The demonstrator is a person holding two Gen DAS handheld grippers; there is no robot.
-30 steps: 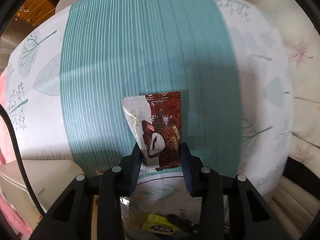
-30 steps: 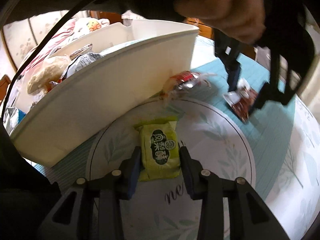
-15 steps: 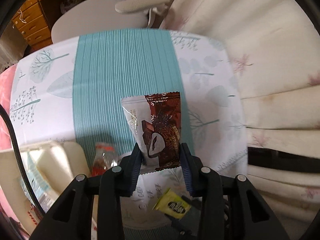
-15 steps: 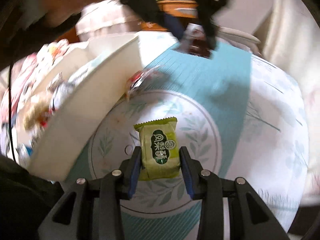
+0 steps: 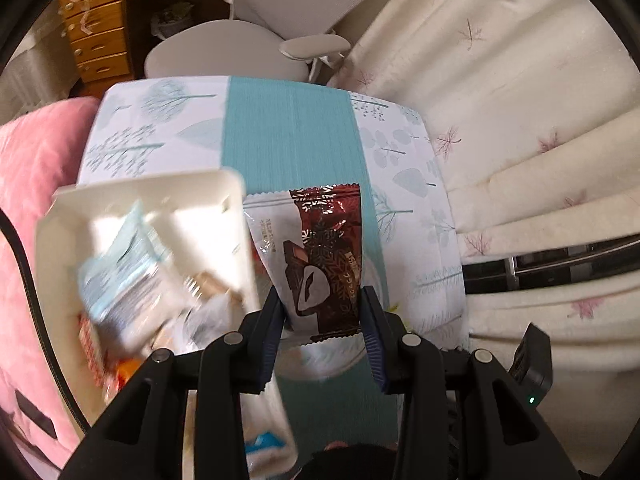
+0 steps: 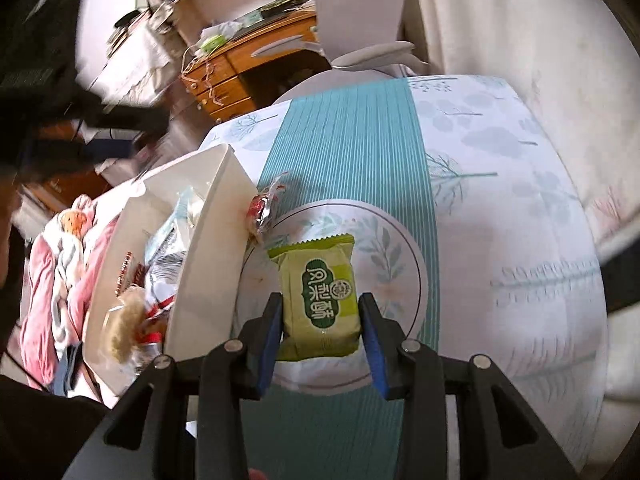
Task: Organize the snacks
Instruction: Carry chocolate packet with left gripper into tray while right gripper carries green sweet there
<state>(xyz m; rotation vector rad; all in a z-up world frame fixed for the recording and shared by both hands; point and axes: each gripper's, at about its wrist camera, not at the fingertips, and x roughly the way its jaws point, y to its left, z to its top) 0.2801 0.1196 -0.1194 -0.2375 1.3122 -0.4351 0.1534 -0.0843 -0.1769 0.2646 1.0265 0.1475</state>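
Observation:
In the left wrist view my left gripper (image 5: pixel 322 312) is shut on a brown and white chocolate packet (image 5: pixel 320 260), held high above the table. Below and to its left lies a white bin (image 5: pixel 224 188) with several snack packs inside. In the right wrist view my right gripper (image 6: pixel 320 320) is shut on a green pastry packet (image 6: pixel 320 292), lifted over a round leaf-patterned plate (image 6: pixel 400 252). The same white bin (image 6: pixel 208 248) stands left of the plate. A red clear-wrapped snack (image 6: pixel 264 204) lies against the bin's wall.
The table wears a white leaf-print cloth with a teal striped runner (image 6: pixel 360 140). A grey office chair (image 5: pixel 248 40) and a wooden drawer desk (image 5: pixel 100 40) stand beyond the far edge. Cream curtains (image 5: pixel 520 120) hang at the right; pink bedding (image 5: pixel 32 200) is at the left.
My left gripper has risen and swung with the chocolate packet until the white bin came under it. My right gripper has lifted the green packet off the plate and rolled.

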